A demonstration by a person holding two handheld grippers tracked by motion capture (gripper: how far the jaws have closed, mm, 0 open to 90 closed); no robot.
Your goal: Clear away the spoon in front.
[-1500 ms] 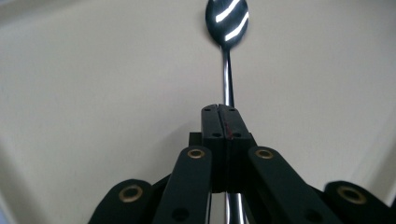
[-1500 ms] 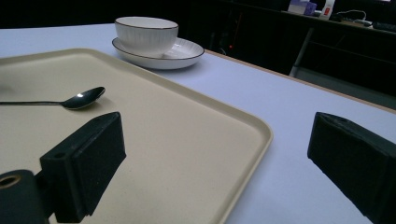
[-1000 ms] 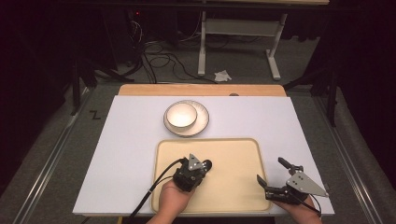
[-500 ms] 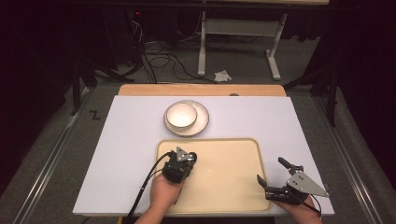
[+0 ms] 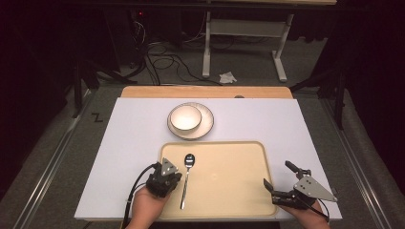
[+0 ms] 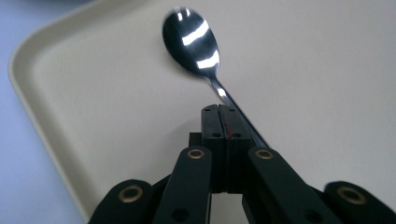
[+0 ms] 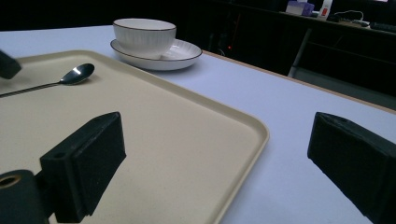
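The spoon (image 5: 186,179) lies lengthwise on the tray (image 5: 239,191), bowl end away from the person, just right of the left hand-held gripper (image 5: 163,177), whose jaws are pressed together; the right hand-held gripper (image 5: 282,186), spread, sits well apart.

The left gripper (image 5: 165,180), jaws pressed together, now sits at the beige plastic tray's (image 5: 229,191) near-left corner, farther left than before, uncovering a shiny metal spoon (image 5: 186,179) lying just beside it

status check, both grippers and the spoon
Left gripper shut, beside spoon handle, empty. Right gripper open at tray edge. Spoon flat on tray. Nothing in the way.
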